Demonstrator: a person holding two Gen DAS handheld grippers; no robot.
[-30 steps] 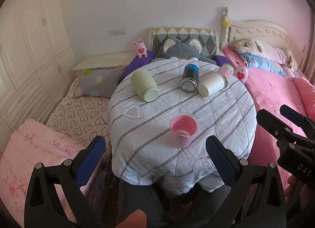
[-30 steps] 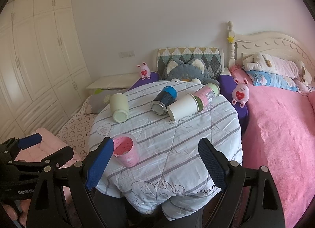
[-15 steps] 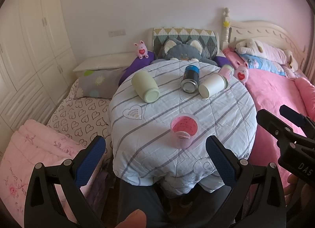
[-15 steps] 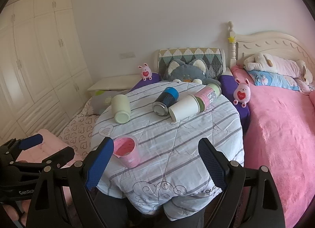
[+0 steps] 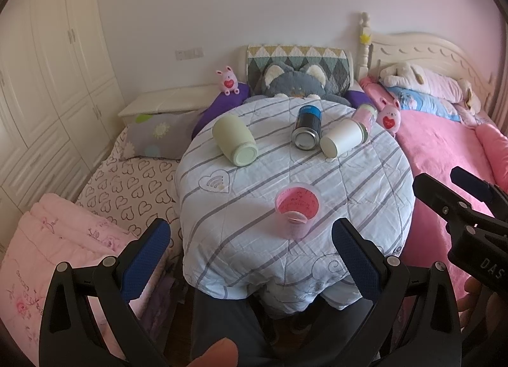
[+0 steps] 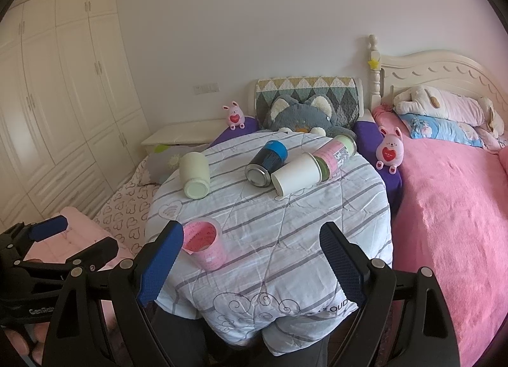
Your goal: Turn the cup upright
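A round table under a striped cloth [image 5: 358,183] [image 6: 304,224] holds several cups. A pink cup [image 5: 297,212] [image 6: 204,249] stands upright near the front edge. A pale green cup [image 5: 234,144] [image 6: 194,175], a blue-and-black can [image 5: 306,126] [image 6: 266,159], a white paper cup [image 5: 341,142] [image 6: 297,175] and a pink-labelled jar [image 5: 363,115] [image 6: 336,153] lie on their sides further back. My left gripper [image 5: 250,257] is open and empty, in front of the table. My right gripper [image 6: 252,259] is open and empty, just right of the pink cup.
A pink bed [image 6: 451,208] with pillows and plush toys is on the right. A grey cat plush [image 5: 297,84] and a chair back are behind the table. Bedding with hearts [image 5: 130,189] lies on the left, by white wardrobes [image 6: 63,113].
Both views have shifted very slightly; the table and cups sit as before. Both grippers remain open and empty.
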